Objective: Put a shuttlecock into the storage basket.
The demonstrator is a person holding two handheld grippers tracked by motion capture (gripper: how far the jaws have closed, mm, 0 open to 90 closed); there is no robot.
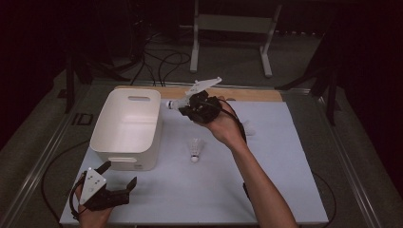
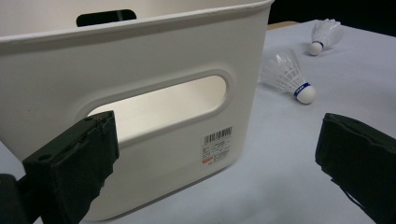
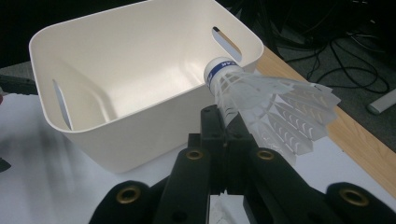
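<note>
A white plastic bin [image 1: 126, 126] with handle slots stands on the left part of the table. My right gripper [image 1: 184, 108] hovers just right of the bin's far corner, shut on a white shuttlecock [image 1: 172, 104] whose cork points toward the bin. In the right gripper view the jaws [image 3: 224, 122] pinch the shuttlecock [image 3: 261, 100] by its skirt above the rim of the bin [image 3: 140, 70]. A second shuttlecock [image 1: 195, 149] lies on the table right of the bin. My left gripper [image 1: 119, 173] rests open near the bin's front wall [image 2: 140, 70], with nothing between its jaws.
A third shuttlecock [image 1: 248, 128] lies behind the right forearm; the left gripper view has it as the far shuttlecock [image 2: 324, 35] beyond the near shuttlecock [image 2: 289, 74]. A wooden strip [image 1: 252, 94] runs along the table's far edge. Cables and a white frame [image 1: 228, 38] sit on the floor beyond.
</note>
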